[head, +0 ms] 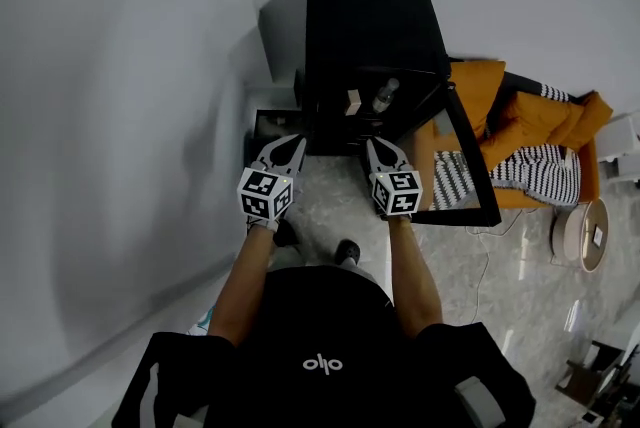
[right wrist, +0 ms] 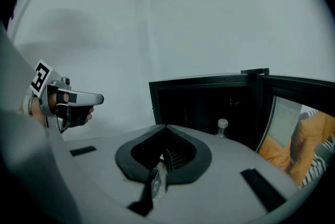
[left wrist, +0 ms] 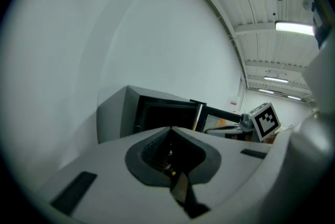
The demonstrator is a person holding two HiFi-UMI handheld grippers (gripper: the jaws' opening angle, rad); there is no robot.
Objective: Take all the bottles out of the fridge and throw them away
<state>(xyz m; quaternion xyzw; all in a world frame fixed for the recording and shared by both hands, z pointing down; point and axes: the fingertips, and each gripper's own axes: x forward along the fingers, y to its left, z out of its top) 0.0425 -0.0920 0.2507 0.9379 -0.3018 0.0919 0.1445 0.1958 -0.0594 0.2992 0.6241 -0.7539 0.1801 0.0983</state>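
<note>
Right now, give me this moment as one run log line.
fridge: door open | bottle: inside, untouched | left gripper: fingers shut, empty | right gripper: fingers shut, empty | both: facing fridge

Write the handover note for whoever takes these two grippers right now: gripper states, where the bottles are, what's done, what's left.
Left gripper: jaws together, empty, held in front of the fridge.
Right gripper: jaws together, empty, beside the left one.
Small black fridge: its glass door is open, swung to the right. One clear plastic bottle with a white cap stands inside; the dark interior hides whether there are more.
Done: door open, nothing taken out yet.
Left: pull the bottle out, check for others, throw them away. No bin can be identified in these views.
</note>
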